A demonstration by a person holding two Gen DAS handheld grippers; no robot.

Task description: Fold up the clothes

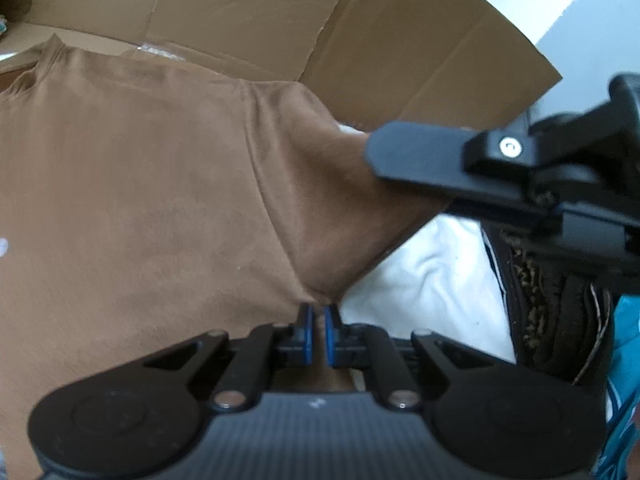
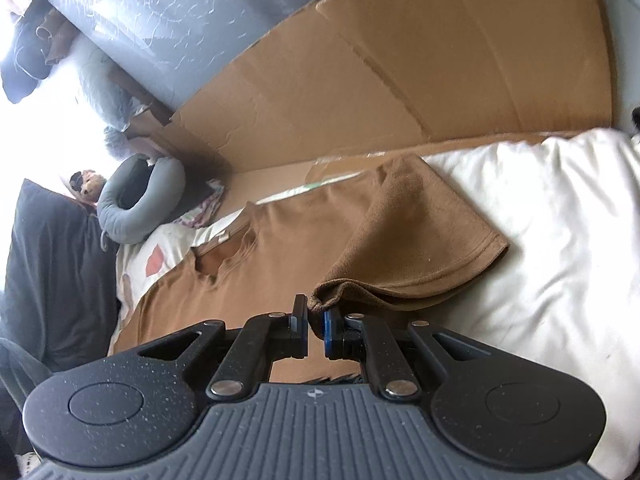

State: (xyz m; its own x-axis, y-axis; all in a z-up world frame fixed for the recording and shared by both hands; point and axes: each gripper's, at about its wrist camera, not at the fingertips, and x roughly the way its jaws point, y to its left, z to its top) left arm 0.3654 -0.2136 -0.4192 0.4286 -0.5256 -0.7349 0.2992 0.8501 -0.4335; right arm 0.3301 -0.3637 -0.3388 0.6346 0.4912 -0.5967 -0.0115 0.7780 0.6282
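A brown T-shirt [image 1: 140, 200] lies spread flat on white bedding, with its collar [image 2: 224, 252] toward the left in the right wrist view. My left gripper [image 1: 318, 314] is shut on the shirt's fabric at the armpit, where the sleeve [image 1: 320, 184] meets the body. My right gripper [image 2: 316, 312] is shut on a bunched corner of the sleeve [image 2: 420, 248], which is lifted and folded over toward the shirt's body. In the left wrist view the right gripper [image 1: 384, 152] reaches in from the right, over the sleeve's end.
A large flattened cardboard sheet [image 2: 400, 80] stands behind the shirt. White bedding [image 2: 540, 240] stretches to the right. A grey ring pillow [image 2: 136, 204] and a dark cushion [image 2: 52, 280] lie at the left. A dark patterned item [image 1: 552, 320] and teal cloth [image 1: 624, 360] sit at the right edge.
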